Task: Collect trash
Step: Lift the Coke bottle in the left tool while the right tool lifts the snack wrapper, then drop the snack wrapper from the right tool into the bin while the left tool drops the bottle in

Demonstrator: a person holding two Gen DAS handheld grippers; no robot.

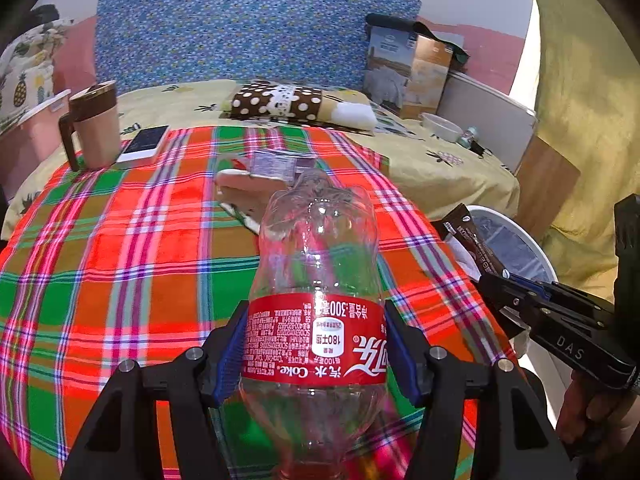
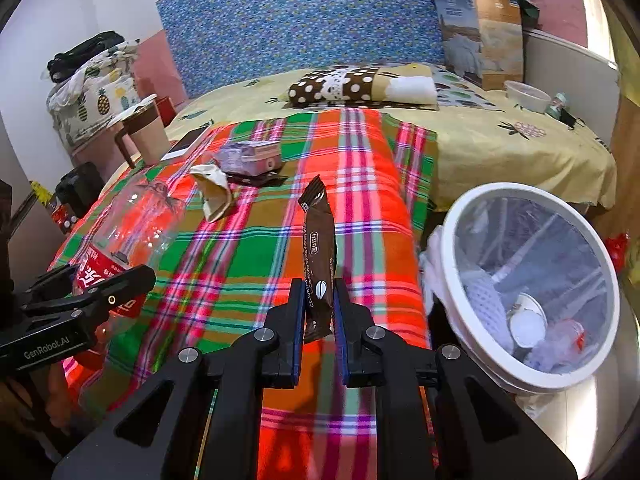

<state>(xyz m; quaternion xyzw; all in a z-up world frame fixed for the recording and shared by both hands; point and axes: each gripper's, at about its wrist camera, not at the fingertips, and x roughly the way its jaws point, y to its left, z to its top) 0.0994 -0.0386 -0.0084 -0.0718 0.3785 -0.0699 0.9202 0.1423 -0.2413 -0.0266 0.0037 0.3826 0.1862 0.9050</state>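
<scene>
My left gripper (image 1: pixel 316 344) is shut on an empty clear Coke bottle (image 1: pixel 316 272) with a red label, held above the plaid cloth (image 1: pixel 120 264). The bottle also shows at the left of the right wrist view (image 2: pixel 132 224). My right gripper (image 2: pixel 320 312) is shut on a brown snack wrapper (image 2: pixel 318 248), held above the cloth left of the white trash bin (image 2: pixel 472 216). The wrapper (image 1: pixel 476 244) and bin (image 1: pixel 548 264) also show at the right of the left wrist view. A crumpled paper cup (image 2: pixel 214 192) and a small purple carton (image 2: pixel 250 156) lie on the cloth.
A brown-and-tan mug (image 2: pixel 146 132) and a white phone (image 2: pixel 186 142) sit at the cloth's far left. A polka-dot pillow (image 2: pixel 360 84), a cardboard box (image 2: pixel 484 36) and a white bowl (image 2: pixel 528 96) lie on the yellow bed. The bin holds several pieces of trash (image 2: pixel 528 324).
</scene>
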